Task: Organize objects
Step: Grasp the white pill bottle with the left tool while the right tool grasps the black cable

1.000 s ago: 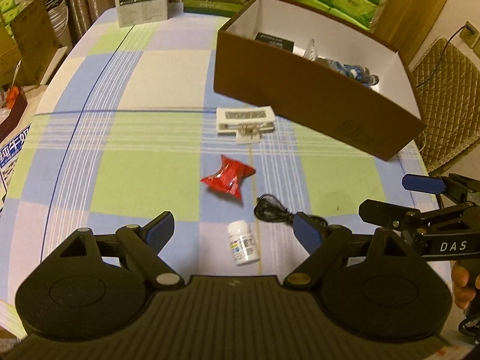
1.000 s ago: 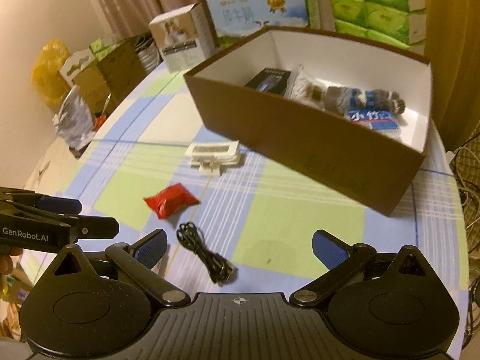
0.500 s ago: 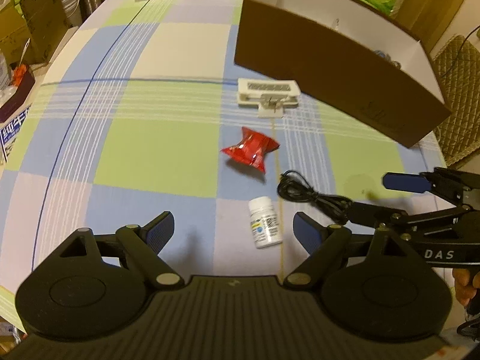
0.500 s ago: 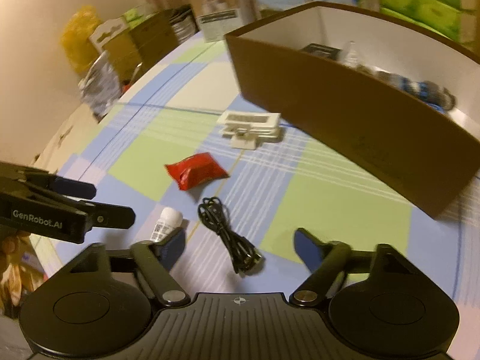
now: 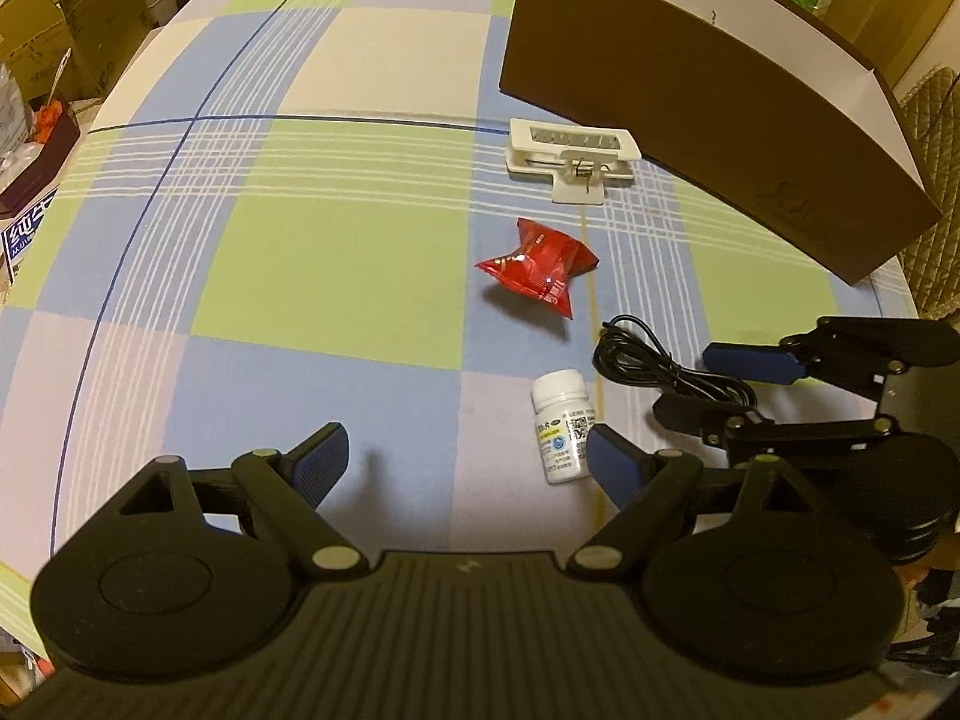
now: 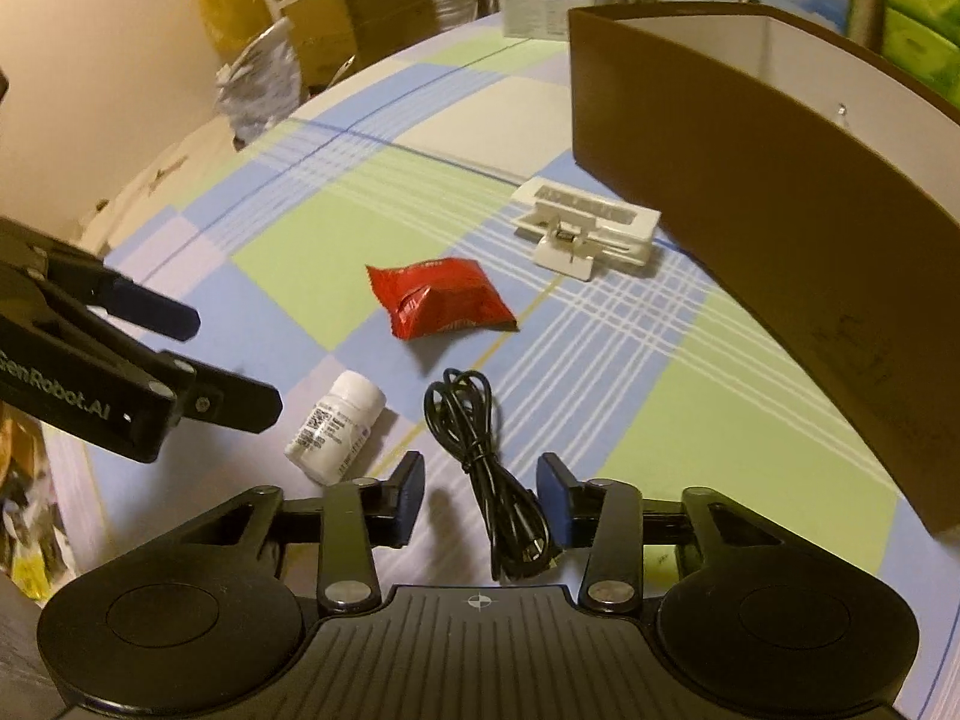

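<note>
The right gripper (image 6: 480, 501) has dropped low and narrowed its fingers, now straddling the black cable (image 6: 480, 450), not yet pinching. The left gripper (image 5: 462, 459) hangs wide open, empty. The brown box (image 6: 780, 228) waits at two o'clock.

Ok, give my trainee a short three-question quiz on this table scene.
1. True or false: the right claw straddles the coiled black cable with its jaws open.
2. Which lies nearest the tall brown cardboard box? A. crumpled red foil packet B. white plastic clip C. small white pill bottle
3. Fill in: the pill bottle lies on its ____.

Key: 1 true; 2 B; 3 side.
</note>
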The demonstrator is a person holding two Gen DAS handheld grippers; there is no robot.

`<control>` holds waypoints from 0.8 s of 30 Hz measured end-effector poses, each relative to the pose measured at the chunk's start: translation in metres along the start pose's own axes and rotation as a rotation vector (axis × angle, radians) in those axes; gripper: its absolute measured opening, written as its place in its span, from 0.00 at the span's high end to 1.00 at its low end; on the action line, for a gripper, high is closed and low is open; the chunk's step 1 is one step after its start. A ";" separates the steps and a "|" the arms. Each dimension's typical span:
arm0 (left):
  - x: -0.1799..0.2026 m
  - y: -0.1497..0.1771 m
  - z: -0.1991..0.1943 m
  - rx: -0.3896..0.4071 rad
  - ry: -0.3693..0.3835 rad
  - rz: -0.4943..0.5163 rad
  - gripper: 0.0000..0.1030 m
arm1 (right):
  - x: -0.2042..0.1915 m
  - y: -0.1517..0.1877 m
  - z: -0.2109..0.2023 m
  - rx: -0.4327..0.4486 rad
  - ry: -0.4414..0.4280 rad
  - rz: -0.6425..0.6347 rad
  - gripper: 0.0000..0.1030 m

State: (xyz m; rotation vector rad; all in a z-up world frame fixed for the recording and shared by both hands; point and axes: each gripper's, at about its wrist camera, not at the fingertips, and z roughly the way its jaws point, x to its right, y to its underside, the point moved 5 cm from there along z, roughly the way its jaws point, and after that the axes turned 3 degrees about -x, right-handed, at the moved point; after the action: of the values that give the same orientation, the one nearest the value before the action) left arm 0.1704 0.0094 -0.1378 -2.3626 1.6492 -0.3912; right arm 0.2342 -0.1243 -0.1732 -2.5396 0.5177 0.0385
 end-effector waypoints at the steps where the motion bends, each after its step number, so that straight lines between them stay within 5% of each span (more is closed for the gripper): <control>1: 0.000 0.000 0.001 -0.002 0.001 0.000 0.19 | 0.000 0.001 0.001 -0.003 0.003 -0.005 0.67; 5: 0.002 -0.002 0.004 -0.005 0.007 0.006 0.19 | 0.007 0.004 0.004 -0.021 0.015 -0.001 0.82; 12: 0.014 -0.005 0.015 -0.009 0.033 0.052 0.26 | 0.029 0.011 -0.004 -0.025 0.040 0.102 0.83; 24: 0.043 -0.003 0.038 -0.001 0.086 0.148 0.68 | 0.053 0.030 -0.024 -0.026 0.071 0.200 0.83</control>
State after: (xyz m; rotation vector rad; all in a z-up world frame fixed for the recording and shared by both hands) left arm 0.2004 -0.0287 -0.1691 -2.2353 1.8484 -0.4686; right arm 0.2704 -0.1788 -0.1743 -2.5122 0.8025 0.0276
